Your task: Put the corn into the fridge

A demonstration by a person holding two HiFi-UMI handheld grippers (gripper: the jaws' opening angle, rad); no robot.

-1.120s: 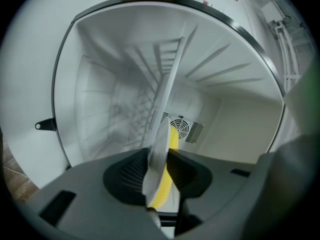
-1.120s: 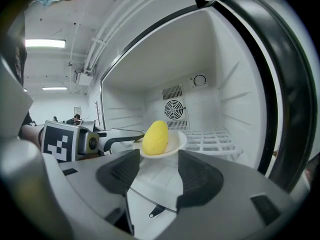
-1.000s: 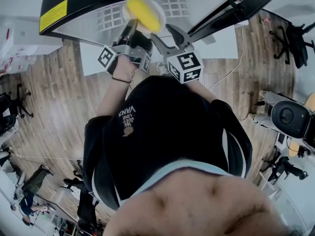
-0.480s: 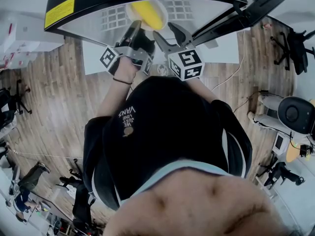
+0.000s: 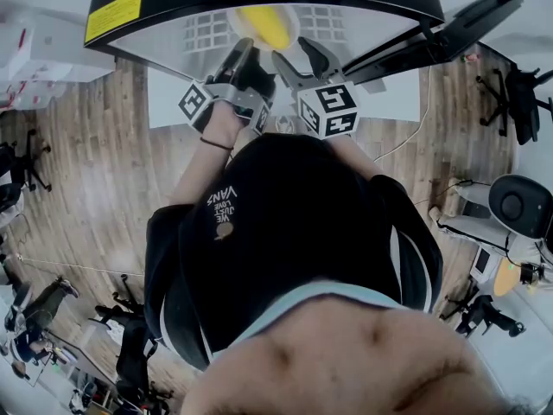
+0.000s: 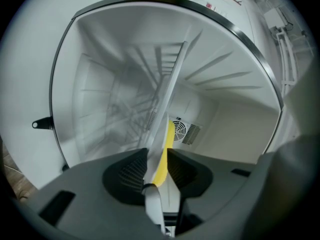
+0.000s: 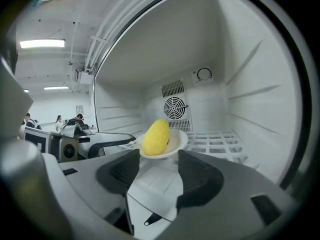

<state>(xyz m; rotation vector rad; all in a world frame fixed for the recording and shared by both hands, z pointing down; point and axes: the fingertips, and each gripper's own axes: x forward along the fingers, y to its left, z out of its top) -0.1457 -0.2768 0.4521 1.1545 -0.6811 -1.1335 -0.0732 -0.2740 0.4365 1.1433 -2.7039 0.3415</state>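
The yellow corn (image 5: 263, 24) lies on a small white plate (image 5: 292, 35) just inside the open white fridge (image 5: 199, 33). My left gripper (image 5: 239, 57) is shut on the plate's near rim. In the left gripper view the plate (image 6: 165, 109) shows edge-on between the jaws, with the corn (image 6: 163, 161) behind it. My right gripper (image 5: 296, 53) stands open beside it, holding nothing. In the right gripper view the corn (image 7: 156, 137) and plate (image 7: 181, 142) hover just beyond the open jaws (image 7: 157, 166), above the wire shelf (image 7: 217, 140), and the left gripper (image 7: 107, 140) reaches in from the left.
The fridge has a black front frame with a yellow label (image 5: 114, 15) and a fan vent (image 7: 174, 106) on its back wall. A dark bar (image 5: 449, 24) slants off to the right. Office chairs (image 5: 518, 93) and equipment stand on the wooden floor. People sit far off at the left (image 7: 30, 120).
The plate with the corn and both grippers have shifted slightly right and toward the fridge together. The left gripper's hold is unchanged and the right stays open.
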